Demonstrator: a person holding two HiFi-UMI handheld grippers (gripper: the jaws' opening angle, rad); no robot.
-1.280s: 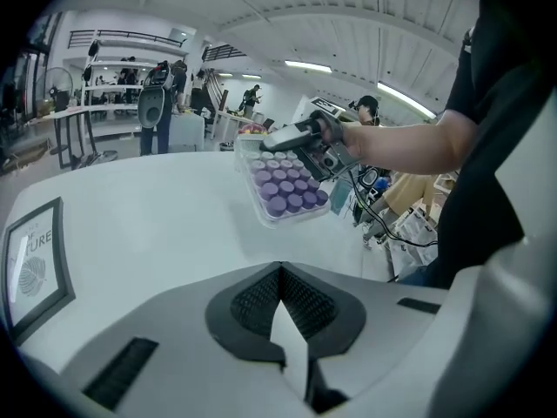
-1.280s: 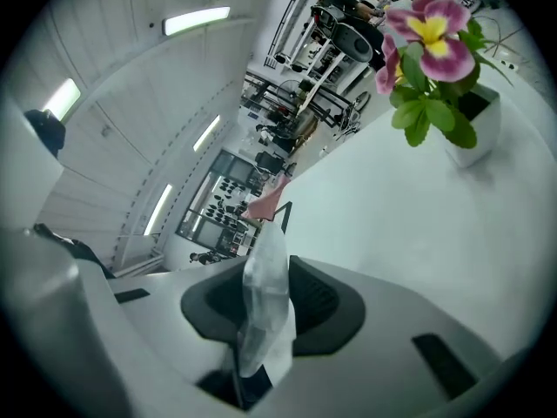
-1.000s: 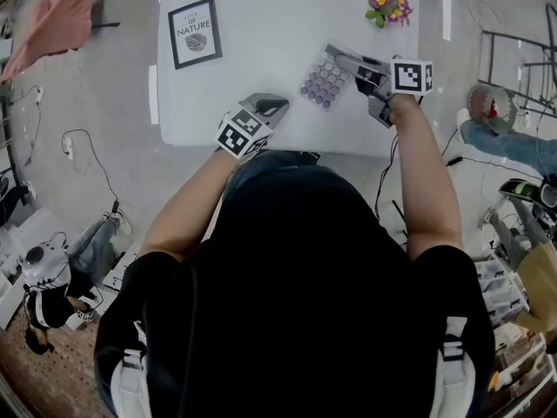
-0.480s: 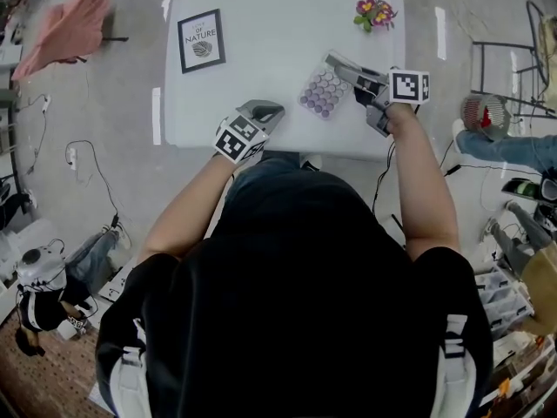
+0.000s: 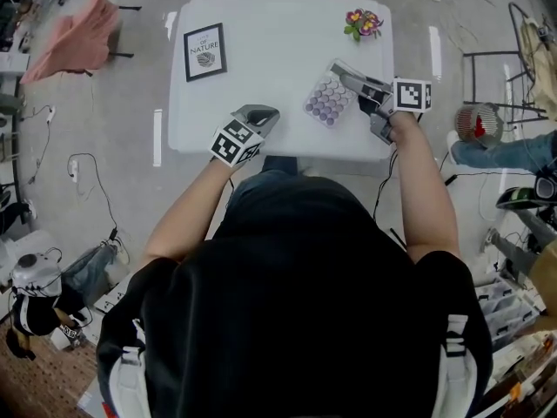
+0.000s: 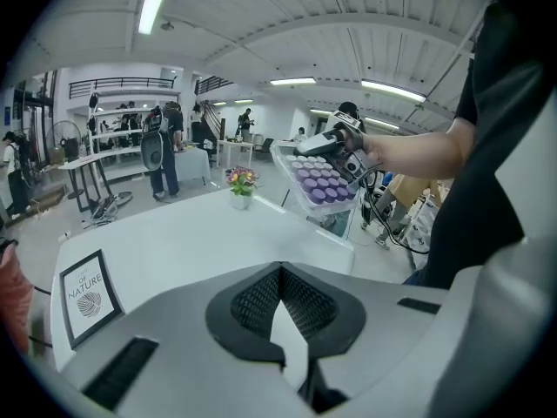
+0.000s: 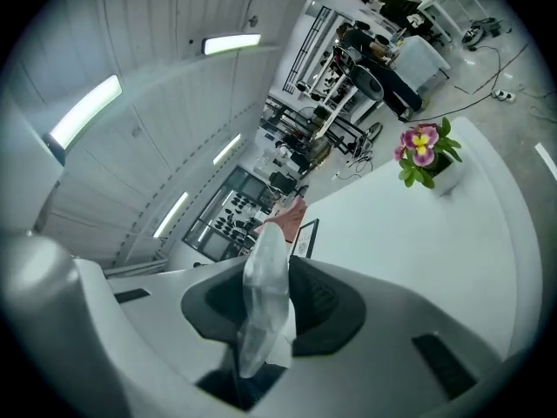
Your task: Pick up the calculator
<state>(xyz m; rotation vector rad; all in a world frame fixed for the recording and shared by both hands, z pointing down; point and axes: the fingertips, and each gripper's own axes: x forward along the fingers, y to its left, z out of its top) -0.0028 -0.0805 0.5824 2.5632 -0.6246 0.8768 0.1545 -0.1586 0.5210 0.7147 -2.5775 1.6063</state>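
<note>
The calculator (image 5: 329,99) is a pale slab with rows of purple keys. It hangs tilted above the white table (image 5: 270,50), and my right gripper (image 5: 341,70) is shut on its right edge. In the left gripper view the calculator (image 6: 318,181) is in the air at the upper right, held by that gripper. In the right gripper view the calculator (image 7: 265,303) shows edge-on between the pads of the right gripper (image 7: 270,259). My left gripper (image 5: 261,111) hovers over the table's near edge, shut, with nothing held. Its jaws (image 6: 280,273) meet at the tips.
A framed print (image 5: 205,50) lies at the table's far left, and a small pot of flowers (image 5: 363,23) stands at its far right. A pink cloth (image 5: 74,33) hangs over a chair to the left. Cables cross the floor, and a wire basket (image 5: 477,124) stands at the right.
My right gripper has lifted the calculator higher off the table. My left gripper has risen too and stays shut. The table looks smaller and further below.
</note>
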